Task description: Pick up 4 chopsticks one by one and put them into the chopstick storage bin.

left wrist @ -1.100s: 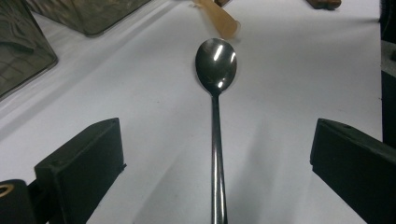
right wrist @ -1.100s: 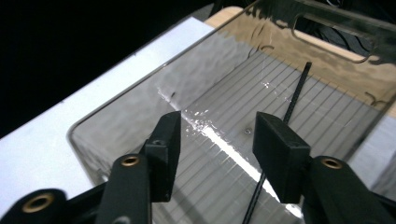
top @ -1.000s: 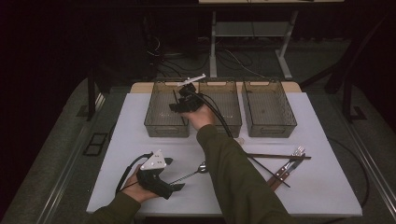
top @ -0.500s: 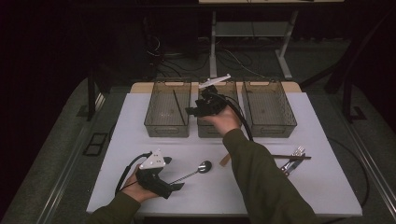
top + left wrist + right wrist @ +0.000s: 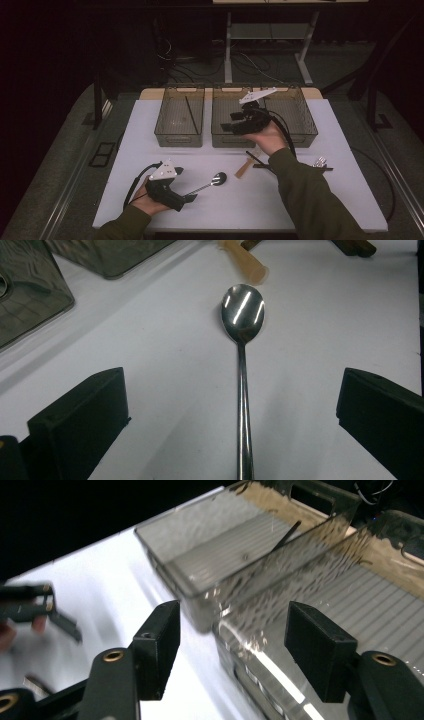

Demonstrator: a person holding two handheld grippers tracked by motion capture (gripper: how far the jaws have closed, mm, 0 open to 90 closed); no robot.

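Note:
A metal spoon [image 5: 207, 184] lies on the white table [image 5: 150, 130], bowl pointing away from me. My left gripper [image 5: 191, 198] rests at the front left, open, its jaws standing wide on either side of the spoon's handle [image 5: 243, 390] without touching it. My right gripper [image 5: 231, 125] hovers open over the front of the middle clear bin [image 5: 222, 137], with nothing between its jaws [image 5: 232, 635]. The left bin [image 5: 210, 545] holds a thin dark stick [image 5: 287, 535].
Three clear bins stand in a row at the back, the left one [image 5: 178, 135] and the right one [image 5: 305, 120] flanking the middle. A pale wooden handle [image 5: 244, 168], dark chopsticks [image 5: 295, 168] and forks [image 5: 320, 161] lie right of the spoon.
My right gripper has swung from over the left bin rightward to the middle bin and drawn back a little toward me. The left gripper and spoon have stayed put.

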